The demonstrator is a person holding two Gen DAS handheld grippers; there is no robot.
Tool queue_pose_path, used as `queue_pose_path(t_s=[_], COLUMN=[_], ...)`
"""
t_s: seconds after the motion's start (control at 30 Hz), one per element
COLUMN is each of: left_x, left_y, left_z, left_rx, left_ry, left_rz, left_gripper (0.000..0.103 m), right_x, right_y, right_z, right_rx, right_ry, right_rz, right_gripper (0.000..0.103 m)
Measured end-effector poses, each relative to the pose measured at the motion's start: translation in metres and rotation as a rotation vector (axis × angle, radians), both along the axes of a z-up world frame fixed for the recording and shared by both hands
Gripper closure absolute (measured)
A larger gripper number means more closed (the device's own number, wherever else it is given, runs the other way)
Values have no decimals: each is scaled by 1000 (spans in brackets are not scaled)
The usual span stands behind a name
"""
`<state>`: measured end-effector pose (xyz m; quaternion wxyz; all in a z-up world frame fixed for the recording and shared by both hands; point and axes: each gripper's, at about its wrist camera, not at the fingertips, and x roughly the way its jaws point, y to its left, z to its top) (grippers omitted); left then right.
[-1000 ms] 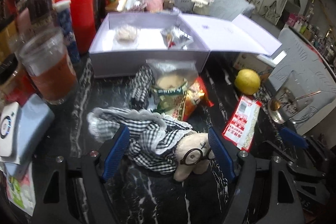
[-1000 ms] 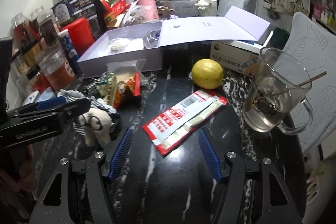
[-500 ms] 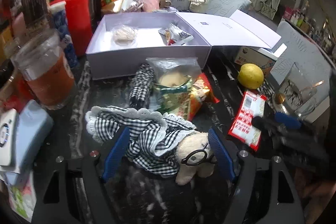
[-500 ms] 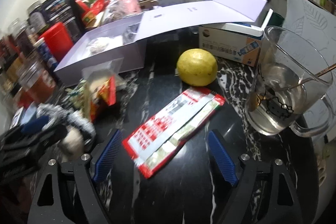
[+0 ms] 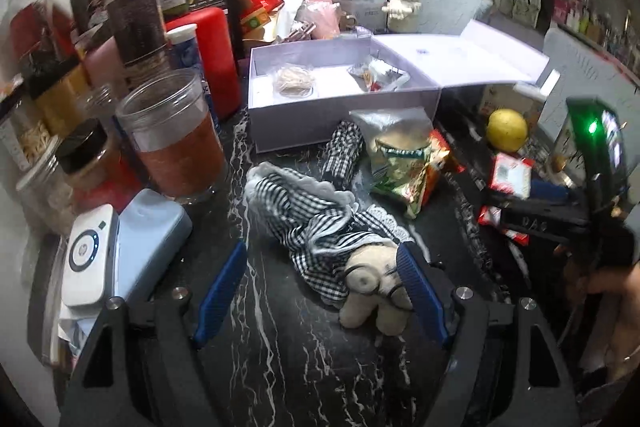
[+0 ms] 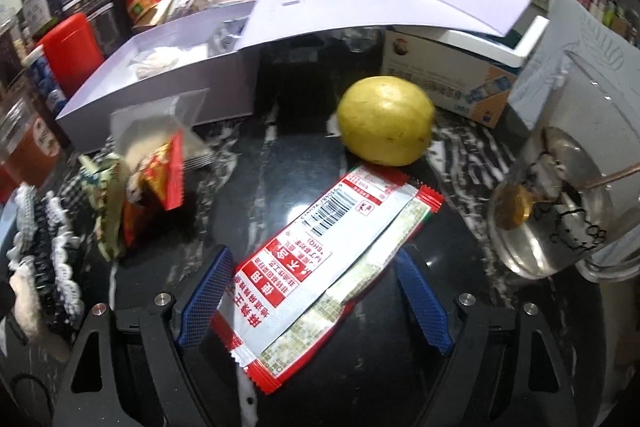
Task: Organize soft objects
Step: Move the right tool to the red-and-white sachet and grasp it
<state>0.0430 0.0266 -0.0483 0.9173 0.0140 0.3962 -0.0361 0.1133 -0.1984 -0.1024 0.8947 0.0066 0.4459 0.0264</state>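
My left gripper [image 5: 320, 291] was sitting low over the dark marbled tabletop [image 5: 280, 347] with its blue pads spread wide. The plush toy [image 5: 372, 279] in the black-and-white checked dress [image 5: 316, 219] lay between them, but way off to one side: its pale head with the wire glasses was right up against the right pad [image 5: 420, 295], while the left pad [image 5: 220, 291] had bare marble between it and the fabric. The dress trailed away from me toward the open lavender box [image 5: 344, 123] further back on the tabletop, which had a couple of small packets in it. Just in front of that box was a heap of snack bags [image 5: 404, 163].

My right gripper [image 6: 316, 295] was spread open too, not pinching anything. The long red-and-white sachet [image 6: 320, 267] lay diagonally on the tabletop [image 6: 280, 163], with its near part running down between the pads. It looked closer to the left pad [image 6: 206, 295] than the right pad [image 6: 424, 303], though I couldn't tell if it was touching. Just past the sachet's far end sat a yellow lemon [image 6: 386, 121], and a glass mug [image 6: 560, 203] with a spoon in it stood near the right edge. From that camera the plush toy [image 6: 24, 291] was barely visible at the far left.
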Motion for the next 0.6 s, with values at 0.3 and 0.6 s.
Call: queue_pose_path(t_s=[0.3,0.6], left_x=[18,52], left_y=[-2,0], left_z=[-7,-26], left_rx=[-135,-159], left_ry=[24,117], left_rz=[-9,29], left_gripper=[26,26], right_x=[-22,-44], right_y=[4,0], right_z=[1,3], right_rx=[-14,39], right_ry=[-33,-5], right_rz=[51,108], right_gripper=[50,65])
